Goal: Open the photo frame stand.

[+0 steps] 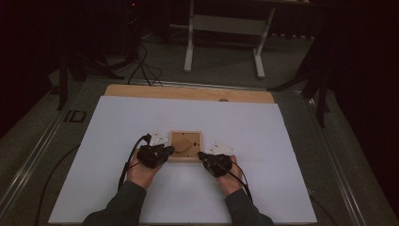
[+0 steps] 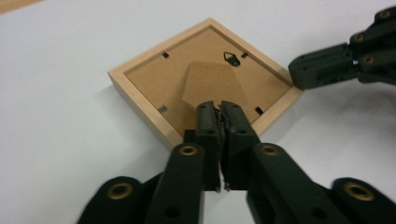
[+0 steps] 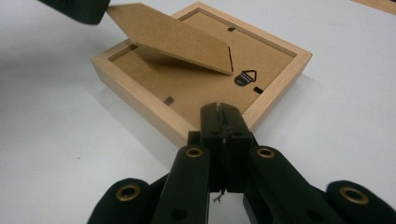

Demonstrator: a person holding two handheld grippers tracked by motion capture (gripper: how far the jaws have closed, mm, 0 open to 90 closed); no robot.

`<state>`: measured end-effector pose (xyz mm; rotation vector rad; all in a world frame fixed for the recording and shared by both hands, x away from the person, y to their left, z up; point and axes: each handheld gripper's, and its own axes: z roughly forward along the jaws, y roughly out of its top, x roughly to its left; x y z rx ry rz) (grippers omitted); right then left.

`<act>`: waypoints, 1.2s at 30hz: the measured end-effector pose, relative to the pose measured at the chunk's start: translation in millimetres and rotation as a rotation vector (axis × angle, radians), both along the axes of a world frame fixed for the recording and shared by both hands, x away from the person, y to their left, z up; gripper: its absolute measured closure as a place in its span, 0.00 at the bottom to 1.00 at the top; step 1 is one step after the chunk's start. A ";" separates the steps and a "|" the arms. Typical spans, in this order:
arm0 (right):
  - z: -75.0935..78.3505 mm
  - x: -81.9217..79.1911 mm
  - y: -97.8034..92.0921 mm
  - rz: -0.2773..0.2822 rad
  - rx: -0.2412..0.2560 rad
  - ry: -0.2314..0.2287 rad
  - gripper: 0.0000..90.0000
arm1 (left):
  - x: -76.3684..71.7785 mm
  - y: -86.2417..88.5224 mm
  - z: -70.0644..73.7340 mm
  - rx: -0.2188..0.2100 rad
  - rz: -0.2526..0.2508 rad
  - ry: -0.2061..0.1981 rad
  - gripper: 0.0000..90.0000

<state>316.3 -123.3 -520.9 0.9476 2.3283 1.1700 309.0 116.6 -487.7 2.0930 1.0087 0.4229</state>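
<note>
One wooden picture frame (image 1: pixel 186 147) lies face down on the white bench (image 1: pixel 117 132), between two tongs. The left tongs (image 2: pixel 218 108) pinch its one cardboard stand flap (image 2: pixel 212 84), lifting it. The right tongs (image 3: pixel 223 113), jaws closed and empty, sit at the frame's corner beside one hanger (image 3: pixel 246 77).

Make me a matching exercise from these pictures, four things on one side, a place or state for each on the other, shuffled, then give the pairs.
Things:
1. picture frame
2. cardboard stand flap
3. left gripper
4. right gripper

States:
A. shut, nothing held, tip at the frame's corner
B. lifted at an angle off the backing
C. face down on the white board
D. shut on the flap's edge

Pairs: 1-C, 2-B, 3-D, 4-A
</note>
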 end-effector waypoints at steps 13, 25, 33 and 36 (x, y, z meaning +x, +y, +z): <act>0.0 -0.6 0.1 0.001 -0.005 -0.004 0.99 | -4.5 -9.1 -6.8 0.040 -0.023 0.014 1.00; 0.0 -1.1 0.1 0.001 -0.005 -0.004 0.99 | 6.4 -4.0 -11.7 -0.012 0.026 0.043 0.99; 0.0 -1.6 0.4 -0.001 -0.007 -0.006 0.99 | 16.8 -10.2 6.1 -0.005 0.016 0.008 0.96; 0.0 -1.6 0.5 0.001 -0.007 -0.006 0.99 | 19.8 -10.6 5.5 0.001 0.016 0.024 0.95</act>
